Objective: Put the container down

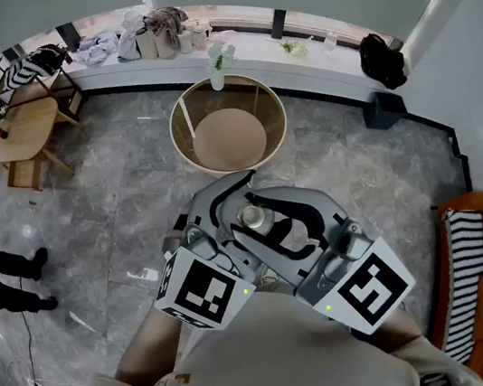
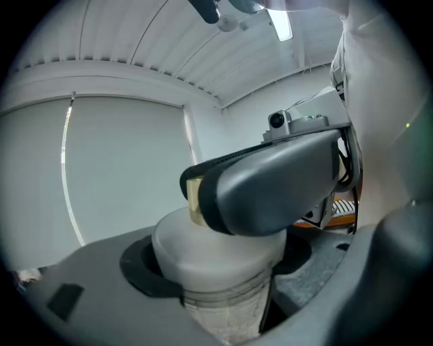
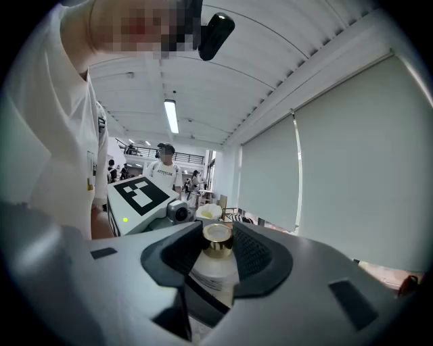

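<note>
Near: left gripper [image 2: 223, 284] is clamping wide on the container [image 1: 253, 218], around its frosted body | right gripper [image 3: 218, 249] is pinching its gold cap [image 3: 217, 236] | container is hanging in air above the floor | far: round table [image 1: 182, 142] is waiting ahead | risk: releasing here is probably dropping it; cap-only grip may be slipping.

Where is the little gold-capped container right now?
Head view, centre: the container is held up between both grippers, left gripper around its body, right gripper on its gold cap, with the round table just beyond.
</note>
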